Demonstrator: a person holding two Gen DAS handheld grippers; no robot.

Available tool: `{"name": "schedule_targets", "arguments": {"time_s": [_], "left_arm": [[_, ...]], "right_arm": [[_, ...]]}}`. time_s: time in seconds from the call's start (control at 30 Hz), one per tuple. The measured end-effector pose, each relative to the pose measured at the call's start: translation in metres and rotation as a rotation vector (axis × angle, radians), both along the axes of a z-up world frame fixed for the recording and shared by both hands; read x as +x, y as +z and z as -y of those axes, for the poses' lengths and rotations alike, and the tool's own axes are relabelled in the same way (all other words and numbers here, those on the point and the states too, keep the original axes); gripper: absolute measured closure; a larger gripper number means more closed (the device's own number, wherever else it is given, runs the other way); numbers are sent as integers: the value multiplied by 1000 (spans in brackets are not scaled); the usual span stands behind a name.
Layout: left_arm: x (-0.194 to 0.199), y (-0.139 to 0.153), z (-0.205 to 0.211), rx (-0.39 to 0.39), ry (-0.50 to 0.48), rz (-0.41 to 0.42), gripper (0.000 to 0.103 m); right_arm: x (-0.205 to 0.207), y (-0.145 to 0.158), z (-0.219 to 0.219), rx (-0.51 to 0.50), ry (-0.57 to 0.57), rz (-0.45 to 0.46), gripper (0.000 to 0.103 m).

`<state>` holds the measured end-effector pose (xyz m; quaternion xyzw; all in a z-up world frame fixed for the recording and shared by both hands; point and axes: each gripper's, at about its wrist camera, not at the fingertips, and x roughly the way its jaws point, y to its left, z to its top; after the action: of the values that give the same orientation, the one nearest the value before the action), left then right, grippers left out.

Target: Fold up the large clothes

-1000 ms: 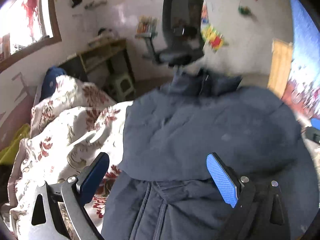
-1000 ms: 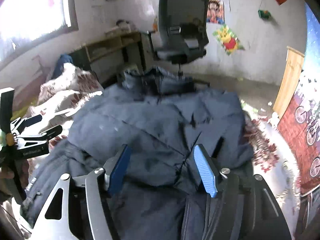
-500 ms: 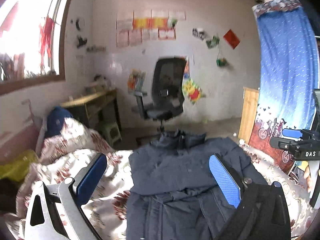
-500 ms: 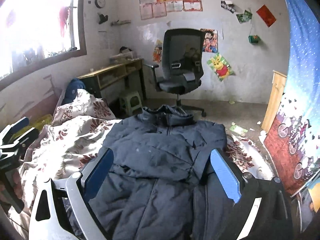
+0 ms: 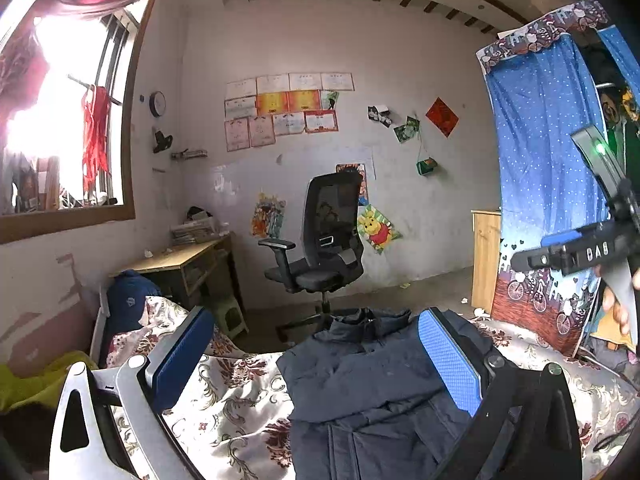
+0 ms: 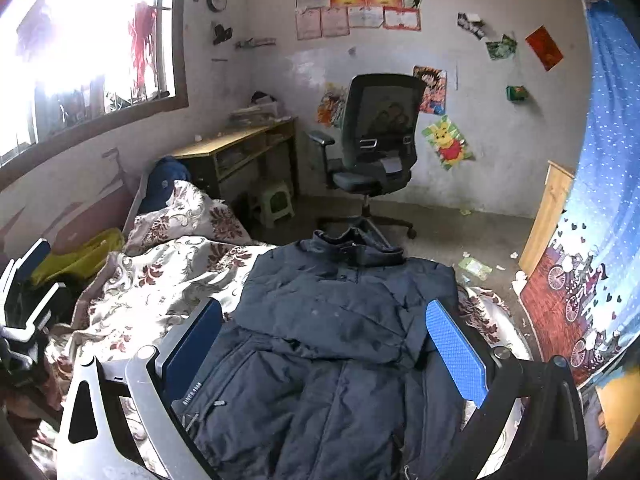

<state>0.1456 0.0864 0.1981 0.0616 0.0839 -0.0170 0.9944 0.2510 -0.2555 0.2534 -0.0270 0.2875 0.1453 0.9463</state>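
Both spread wide and empty: left gripper (image 5: 316,364) and right gripper (image 6: 326,346), blue pads well apart, raised above the bed and touching no cloth. Below and just beyond the right gripper, between its fingers in that view, a dark navy padded jacket (image 6: 340,320), collar at the far end toward the black mesh office chair (image 6: 376,136). Laid flat on the white bedspread with red floral print (image 6: 160,276), occupying the right half of the bed. Upper part apparently folded down over the zipped lower body, forming a compact rectangle with no sleeve hanging out. Judged well along, perhaps nearly done: sleeves seemingly tucked, one fold across; possibly a final halving and smoothing left. From the left gripper, jacket low and to the right, near but untouched.
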Motion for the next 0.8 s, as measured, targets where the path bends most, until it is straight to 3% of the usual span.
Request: {"name": "schedule_targets", "arguments": {"time_s": [0.1,0.2,0.37,0.53,0.8], "left_arm": [[37,4,-7,2,1,-61,0],[101,-1,-17,-14,19,-164,0],[210,-36,-20,-64,-16,-295,0],[317,-84,-1,-42,-20,-402,0],[425,-151,33,15,-24,-585,0]], "right_arm": [[35,7,-1,-4,-4,-24,3],[81,-2,0,-22,-7,-41,3],[179,-63,12,-44,25,-119,3],[255,-141,30,-22,41,-182,3],[348,-213,29,31,57,-240,3]]}}
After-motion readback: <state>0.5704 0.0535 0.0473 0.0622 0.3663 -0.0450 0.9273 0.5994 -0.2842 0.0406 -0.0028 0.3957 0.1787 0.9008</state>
